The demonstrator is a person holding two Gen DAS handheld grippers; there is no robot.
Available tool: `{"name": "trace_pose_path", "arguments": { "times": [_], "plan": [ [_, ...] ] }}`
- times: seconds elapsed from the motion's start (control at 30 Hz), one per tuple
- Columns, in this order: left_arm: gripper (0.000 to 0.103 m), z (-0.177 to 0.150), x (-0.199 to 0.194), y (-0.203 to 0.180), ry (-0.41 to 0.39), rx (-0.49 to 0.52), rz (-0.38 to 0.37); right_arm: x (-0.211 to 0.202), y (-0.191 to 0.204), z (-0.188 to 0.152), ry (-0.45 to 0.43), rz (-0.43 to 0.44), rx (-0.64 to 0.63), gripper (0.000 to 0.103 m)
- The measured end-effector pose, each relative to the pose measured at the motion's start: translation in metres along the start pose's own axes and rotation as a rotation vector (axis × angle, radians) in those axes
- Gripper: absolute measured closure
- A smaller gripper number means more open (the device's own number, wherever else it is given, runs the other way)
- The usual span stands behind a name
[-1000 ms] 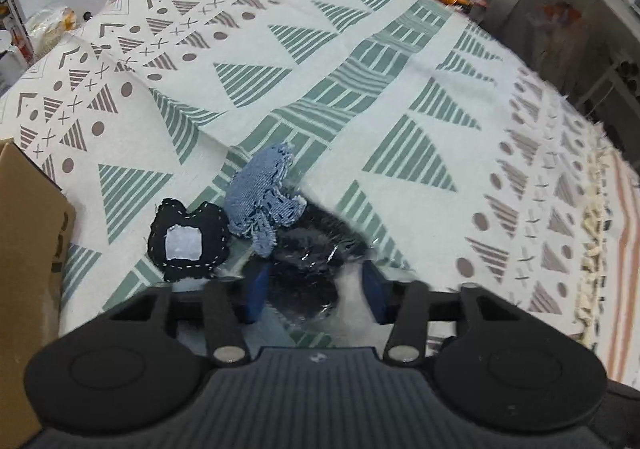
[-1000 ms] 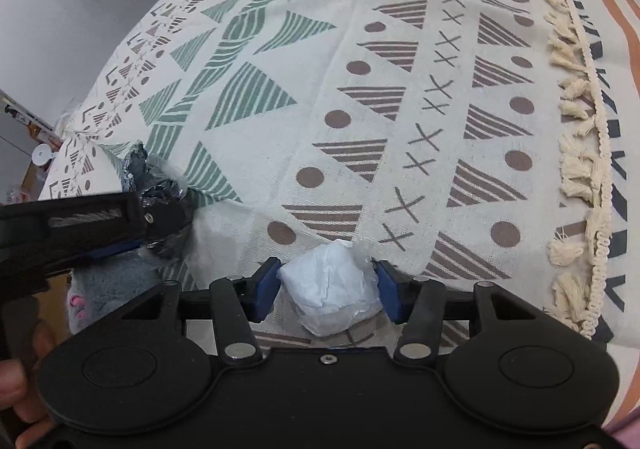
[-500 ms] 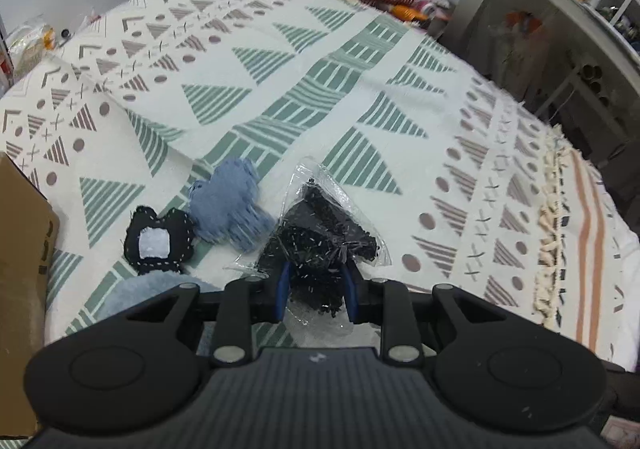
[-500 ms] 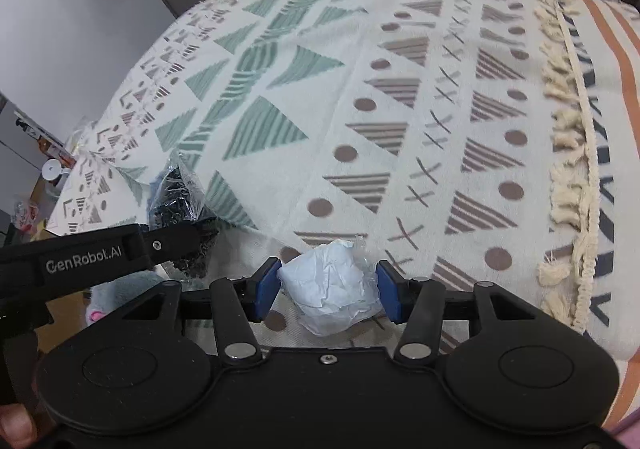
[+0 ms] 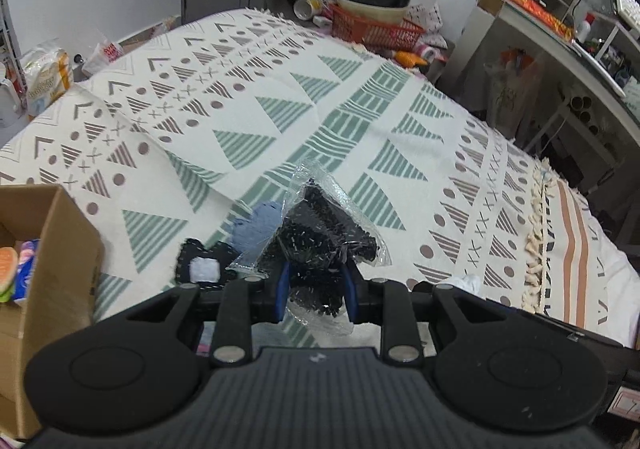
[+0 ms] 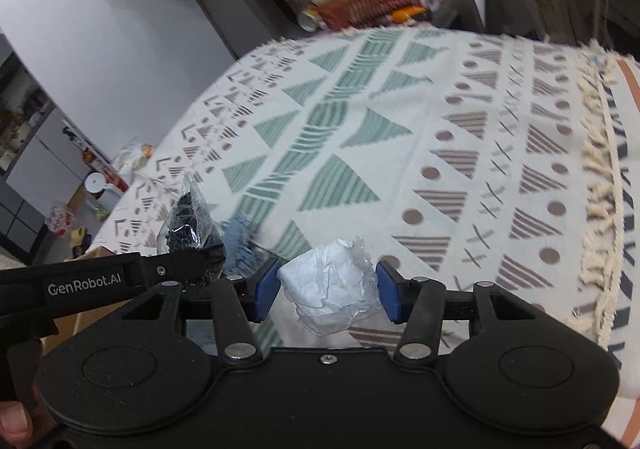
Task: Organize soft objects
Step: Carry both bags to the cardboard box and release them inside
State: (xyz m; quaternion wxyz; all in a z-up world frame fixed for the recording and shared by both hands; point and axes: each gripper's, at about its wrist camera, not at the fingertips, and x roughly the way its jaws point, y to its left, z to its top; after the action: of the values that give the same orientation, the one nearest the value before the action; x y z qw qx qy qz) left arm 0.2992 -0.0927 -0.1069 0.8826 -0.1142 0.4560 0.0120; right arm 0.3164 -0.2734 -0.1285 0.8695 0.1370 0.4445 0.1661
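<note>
My left gripper point(image 5: 315, 289) is shut on a clear plastic bag of black soft stuff point(image 5: 320, 241), lifted off the patterned bedspread point(image 5: 280, 121). That bag point(image 6: 188, 225) also shows at the left of the right wrist view, held by the left gripper point(image 6: 200, 261). My right gripper point(image 6: 327, 291) is shut on a crumpled white wad in clear wrap point(image 6: 332, 289), raised above the bed. A blue denim patch point(image 5: 256, 225) and a black patch with a white square point(image 5: 202, 265) lie on the bedspread behind the bag.
An open cardboard box point(image 5: 48, 249) with colourful items stands at the left. An orange basket with bowls point(image 5: 376, 25) sits beyond the bed's far end. A desk with shelves point(image 5: 560, 33) is at the right. Fringe point(image 5: 536, 241) marks the bedspread's right edge.
Both grippers have risen from the bed. The left one closed on the black bag and lifted it; the right one kept hold of the white wad.
</note>
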Motion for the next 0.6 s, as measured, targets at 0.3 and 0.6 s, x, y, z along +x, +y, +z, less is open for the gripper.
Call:
{"name": "trace_pose_path", "arguments": {
  "times": [0.3,0.6],
  "plan": [
    [0.076,0.002,-0.024,0.033,-0.037,-0.042,0.008,-0.002,0.023,0.009,-0.045,0.03,-0.048,0.052],
    [0.076,0.009,-0.047,0.073,-0.066,-0.087,0.039,-0.01,0.066,0.023,-0.075,0.052,-0.106,0.052]
  ]
}}
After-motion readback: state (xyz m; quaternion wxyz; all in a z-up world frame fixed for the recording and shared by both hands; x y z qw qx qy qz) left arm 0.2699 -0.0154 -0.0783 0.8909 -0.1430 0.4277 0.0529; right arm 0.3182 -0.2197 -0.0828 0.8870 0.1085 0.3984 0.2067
